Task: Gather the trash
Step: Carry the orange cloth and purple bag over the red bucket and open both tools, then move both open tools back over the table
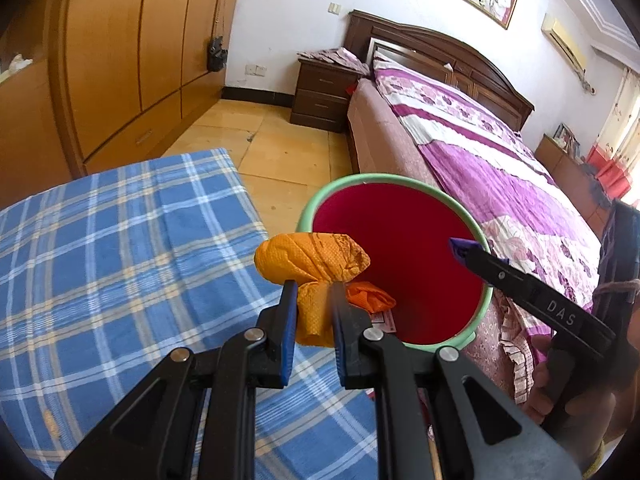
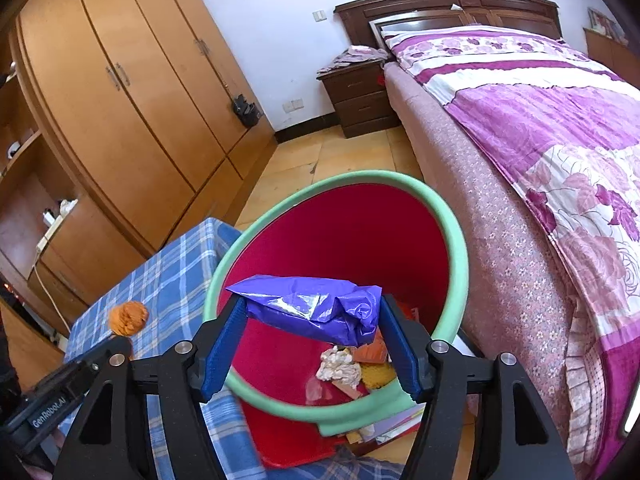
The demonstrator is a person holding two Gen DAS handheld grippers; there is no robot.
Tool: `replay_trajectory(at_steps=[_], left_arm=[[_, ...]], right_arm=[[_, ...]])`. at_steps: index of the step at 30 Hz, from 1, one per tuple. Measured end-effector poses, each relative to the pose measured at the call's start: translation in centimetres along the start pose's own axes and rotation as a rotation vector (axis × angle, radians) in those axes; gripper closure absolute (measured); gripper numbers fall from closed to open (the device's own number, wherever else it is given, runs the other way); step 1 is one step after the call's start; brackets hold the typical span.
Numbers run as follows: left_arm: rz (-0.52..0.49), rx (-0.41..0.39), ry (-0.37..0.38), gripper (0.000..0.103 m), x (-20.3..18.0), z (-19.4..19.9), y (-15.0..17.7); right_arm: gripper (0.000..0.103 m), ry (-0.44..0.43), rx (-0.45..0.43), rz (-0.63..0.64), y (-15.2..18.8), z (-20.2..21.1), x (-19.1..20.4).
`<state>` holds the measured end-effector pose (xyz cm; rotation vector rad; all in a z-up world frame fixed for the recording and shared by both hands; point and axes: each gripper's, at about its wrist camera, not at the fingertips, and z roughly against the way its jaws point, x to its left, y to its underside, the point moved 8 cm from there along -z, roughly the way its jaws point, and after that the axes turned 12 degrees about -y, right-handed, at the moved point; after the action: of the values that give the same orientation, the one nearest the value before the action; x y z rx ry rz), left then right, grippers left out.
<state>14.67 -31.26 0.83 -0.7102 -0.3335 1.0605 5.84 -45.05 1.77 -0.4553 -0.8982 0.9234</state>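
My left gripper [image 1: 314,292] is shut on a crumpled orange wrapper [image 1: 312,260], held over the edge of the blue plaid table next to the bin. The bin [image 1: 460,216] is red inside with a green rim and stands between the table and the bed. My right gripper [image 2: 312,312] holds a crumpled purple foil wrapper [image 2: 312,308] between its blue pads, above the bin's mouth [image 2: 456,240]. Several scraps of paper and wrappers [image 2: 340,364] lie at the bin's bottom. The right gripper also shows in the left wrist view [image 1: 460,250], and the orange wrapper in the right wrist view [image 2: 128,318].
The blue plaid tablecloth [image 1: 120,260] covers the table on the left. A bed with a purple floral quilt [image 1: 500,168] runs along the right. A dark nightstand [image 1: 324,92] and wooden wardrobes [image 1: 120,60] stand beyond a strip of yellow tiled floor [image 1: 280,152].
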Motion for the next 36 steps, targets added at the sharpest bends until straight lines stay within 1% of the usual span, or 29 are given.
replay_trajectory(at_steps=[11, 18, 19, 20, 23, 25, 30, 32, 36], left_arm=[[-0.058, 0.038, 0.033, 0.088, -3.1, -2.5, 0.4], [-0.113, 0.04, 0.067, 0.088, -5.3, -3.5, 0.4], [-0.12, 0.042, 0.068, 0.084, -5.5, -3.7, 0.4], [-0.122, 0.045, 0.071, 0.077, -5.6, -3.8, 0.4], [-0.118, 0.048, 0.076, 0.066, -5.7, -3.9, 0.4], [-0.114, 0.048, 0.075, 0.063, -5.5, -3.8, 0.4], [-0.076, 0.058, 0.07, 0.06, -4.5, -3.0, 0.4], [-0.06, 0.049, 0.056, 0.056, -3.6, -2.4, 0.4], [-0.039, 0.036, 0.028, 0.056, -2.0, -1.1, 0.5]], right_arm=[[0.031, -0.001, -0.021, 0.013, -0.9, -0.1, -1.1], [0.031, 0.034, -0.039, 0.026, -1.2, 0.5, -1.8], [0.031, 0.037, -0.04, 0.026, -1.2, 0.7, -1.9], [0.031, 0.037, -0.041, 0.025, -1.2, 0.7, -2.0], [0.031, 0.044, -0.046, 0.022, -1.3, 1.1, -2.2], [0.031, 0.044, -0.048, 0.02, -1.3, 1.3, -2.3], [0.031, 0.038, -0.047, 0.029, -1.0, 1.7, -1.6], [0.031, 0.033, -0.046, 0.044, -0.7, 1.9, -0.9], [0.031, 0.026, -0.043, 0.071, -0.1, 2.3, 0.5]])
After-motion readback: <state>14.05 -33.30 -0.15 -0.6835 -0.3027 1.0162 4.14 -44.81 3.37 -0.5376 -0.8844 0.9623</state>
